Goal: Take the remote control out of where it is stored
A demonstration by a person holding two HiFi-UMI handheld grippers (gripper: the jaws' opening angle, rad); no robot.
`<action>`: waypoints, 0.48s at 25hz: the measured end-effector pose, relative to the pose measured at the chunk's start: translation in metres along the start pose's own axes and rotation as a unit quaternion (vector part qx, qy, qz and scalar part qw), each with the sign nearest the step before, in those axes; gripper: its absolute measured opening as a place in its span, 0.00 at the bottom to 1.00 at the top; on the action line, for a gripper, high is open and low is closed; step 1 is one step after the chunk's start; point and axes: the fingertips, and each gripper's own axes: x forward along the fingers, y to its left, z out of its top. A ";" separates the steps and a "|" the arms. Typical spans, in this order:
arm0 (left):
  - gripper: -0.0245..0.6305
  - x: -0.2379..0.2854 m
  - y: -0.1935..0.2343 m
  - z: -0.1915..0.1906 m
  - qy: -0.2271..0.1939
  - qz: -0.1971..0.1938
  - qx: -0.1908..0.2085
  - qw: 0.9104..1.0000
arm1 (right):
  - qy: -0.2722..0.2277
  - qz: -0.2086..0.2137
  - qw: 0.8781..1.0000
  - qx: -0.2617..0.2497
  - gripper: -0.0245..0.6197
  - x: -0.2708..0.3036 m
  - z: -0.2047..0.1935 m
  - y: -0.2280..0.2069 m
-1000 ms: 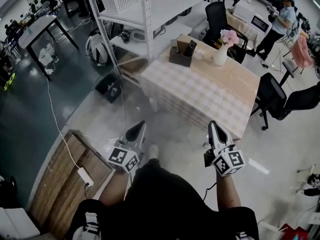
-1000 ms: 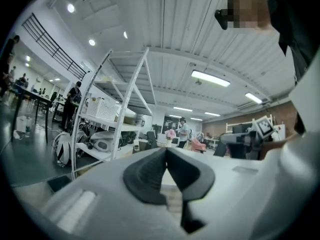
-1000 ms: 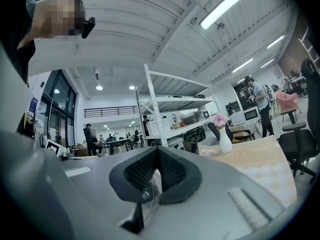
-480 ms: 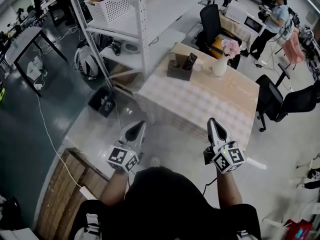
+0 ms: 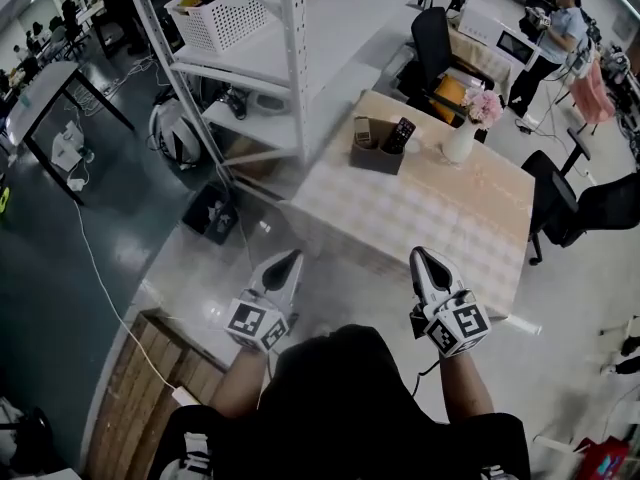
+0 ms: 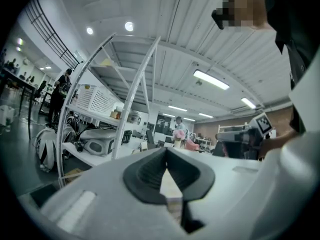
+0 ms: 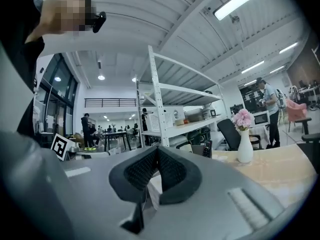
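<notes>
Fingers [image 6: 147, 175] of the left gripper [image 5: 287, 260] and the right gripper [image 5: 421, 257] are closed tip to tip, two pairs, both empty, short of the one table [image 5: 430, 218]. One black remote control [image 5: 401, 132] stands upright in the one dark storage box [image 5: 376, 156] at the table's far edge, beside one pale item [image 5: 364, 128], possibly a second remote; one white vase [image 5: 460, 142] of pink flowers stands near the box.

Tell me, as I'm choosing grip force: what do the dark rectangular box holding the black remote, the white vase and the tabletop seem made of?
Dark rectangular box: matte dark grey, no shine; felt or plastic, unclear. White vase: smooth, even white; likely glazed ceramic. Tabletop: pale checked covering hanging over the edge; probably cloth.
</notes>
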 end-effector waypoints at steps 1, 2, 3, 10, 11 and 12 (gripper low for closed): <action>0.04 0.003 0.004 -0.004 0.003 0.001 -0.002 1.000 | 0.007 0.001 1.000 -0.003 0.04 0.004 -0.005 0.000; 0.04 0.006 0.006 -0.007 0.006 0.002 -0.004 1.000 | 0.013 -0.001 1.000 -0.001 0.04 0.008 -0.009 -0.003; 0.04 0.009 0.009 -0.008 0.009 0.003 -0.005 1.000 | 0.018 -0.006 1.000 0.006 0.04 0.012 -0.013 -0.009; 0.04 0.042 0.031 -0.008 0.019 0.010 -0.005 1.000 | 0.016 -0.030 0.999 0.042 0.04 0.038 -0.013 -0.058; 0.04 0.049 0.034 -0.008 0.018 0.011 -0.004 1.000 | 0.018 -0.029 0.999 0.041 0.04 0.044 -0.013 -0.066; 0.04 0.057 0.038 -0.006 0.019 0.013 -0.003 1.000 | 0.017 -0.027 0.999 0.040 0.04 0.050 -0.011 -0.073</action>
